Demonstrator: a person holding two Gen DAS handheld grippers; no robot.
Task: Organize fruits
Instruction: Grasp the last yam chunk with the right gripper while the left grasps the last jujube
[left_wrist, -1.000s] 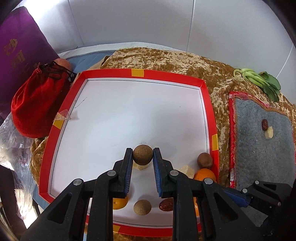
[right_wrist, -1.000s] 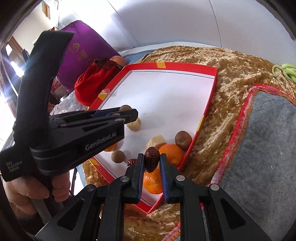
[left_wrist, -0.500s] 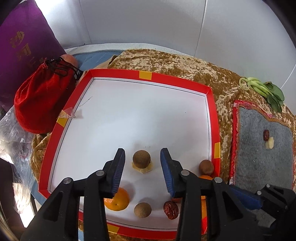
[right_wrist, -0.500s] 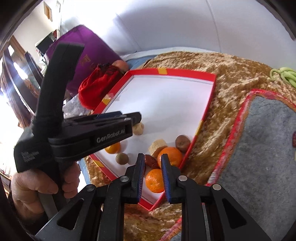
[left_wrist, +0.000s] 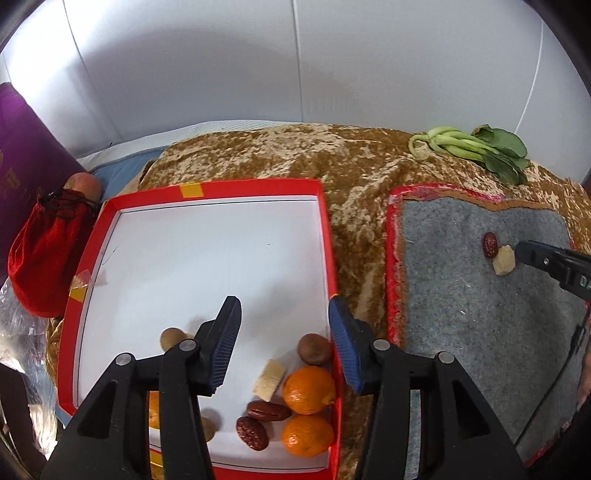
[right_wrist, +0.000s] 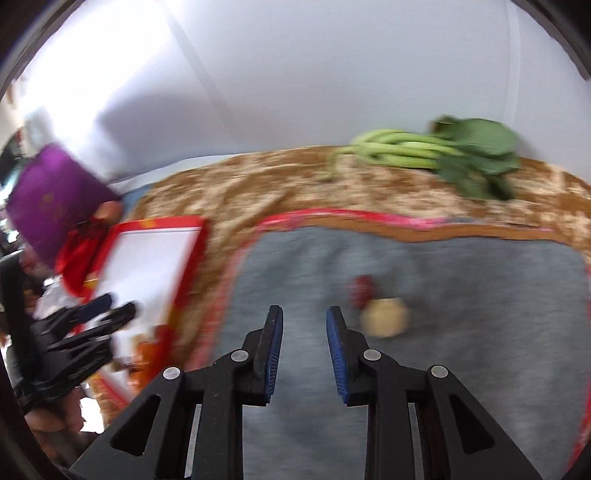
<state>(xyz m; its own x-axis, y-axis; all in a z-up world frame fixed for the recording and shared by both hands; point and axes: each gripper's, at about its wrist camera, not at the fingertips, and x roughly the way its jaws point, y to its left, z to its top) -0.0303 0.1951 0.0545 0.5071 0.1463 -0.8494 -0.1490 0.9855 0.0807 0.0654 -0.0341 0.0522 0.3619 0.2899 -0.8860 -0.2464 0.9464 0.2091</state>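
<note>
The red-rimmed white tray holds two oranges, two red dates, a pale chunk and brown round fruits near its front right corner. My left gripper hovers above that corner, its jaws opening, with nothing between them. On the grey mat lie a red date and a pale chunk. My right gripper is over the mat, jaws opening and empty, just left of the date and chunk.
A bunch of green leafy stalks lies on the brown-gold cloth behind the mat. A red drawstring bag and a purple box stand left of the tray. A white wall closes the back.
My left gripper let go of the brown fruit and swung right over the tray's front corner. My right gripper dropped its red date in the tray and swept right over the grey mat.
</note>
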